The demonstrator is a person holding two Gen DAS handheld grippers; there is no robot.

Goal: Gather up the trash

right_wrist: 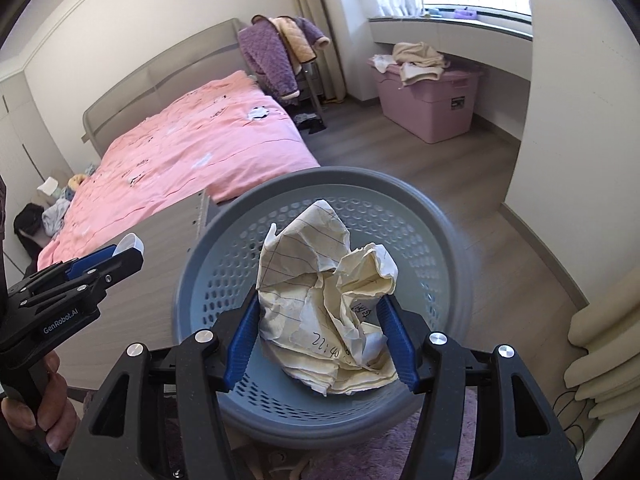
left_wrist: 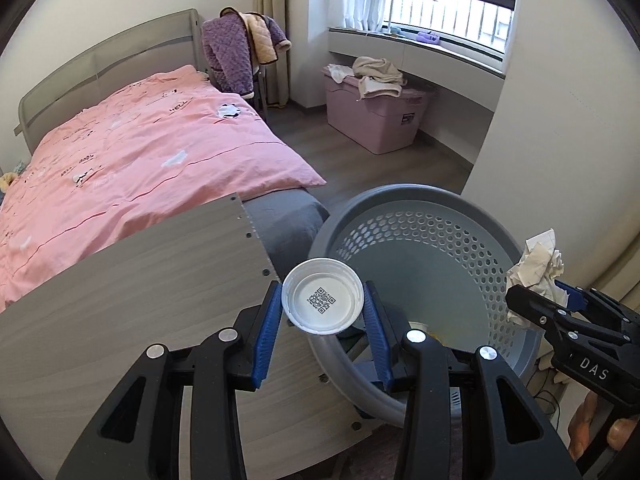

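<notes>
Left wrist view: left claw clenched on white lid, right claw grasping crumpled paper, both above grey basket; pink bed beside; basket bottom partly hidden.

The left gripper and the right gripper both tilt downward, side by side. The left one's blue fingers are clamped; the right's grip a wad between them.

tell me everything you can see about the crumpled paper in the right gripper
The crumpled paper is a cream, lined sheet wadded into a loose ball, with dark handwriting, partly digits, on its lower folds. It sits between the blue pads of the right gripper, which touch its sides, and bulges well above them. It is held over the open mouth of the grey perforated bin; nothing else touches it.
</notes>
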